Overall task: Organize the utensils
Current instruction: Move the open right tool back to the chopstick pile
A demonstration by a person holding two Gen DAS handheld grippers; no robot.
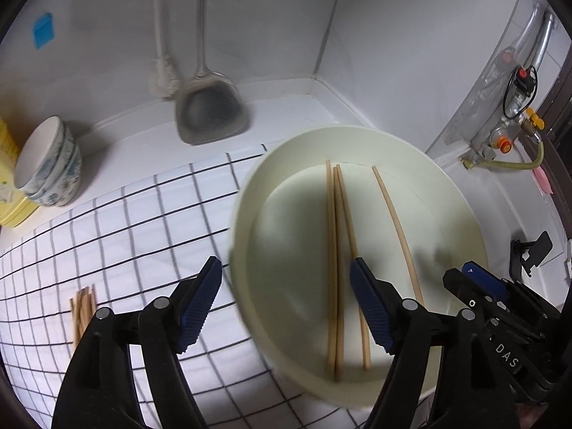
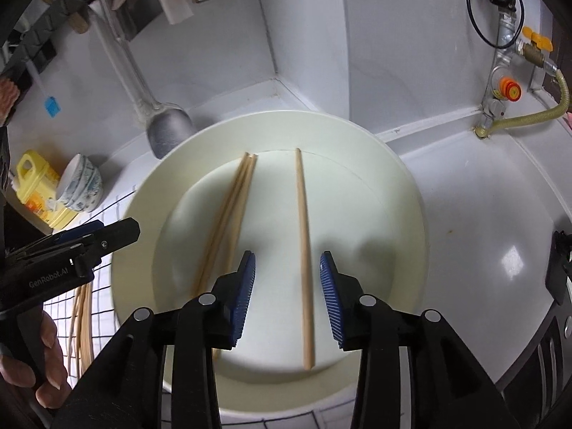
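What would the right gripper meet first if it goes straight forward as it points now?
Most likely the single chopstick lying in the cream basin. The open right gripper straddles it, though its height above is unclear.

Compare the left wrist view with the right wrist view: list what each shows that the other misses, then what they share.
Only the left wrist view shows the open left gripper head-on and a white brush hanging beside the spatula.

Only the right wrist view shows the open right gripper straddling the lone chopstick, the person's hand, and the yellow container's handle.

Both show the cream basin holding four chopsticks, the stacked bowls, the hanging spatula, the checked cloth, the loose chopsticks on it, and the gas valve.
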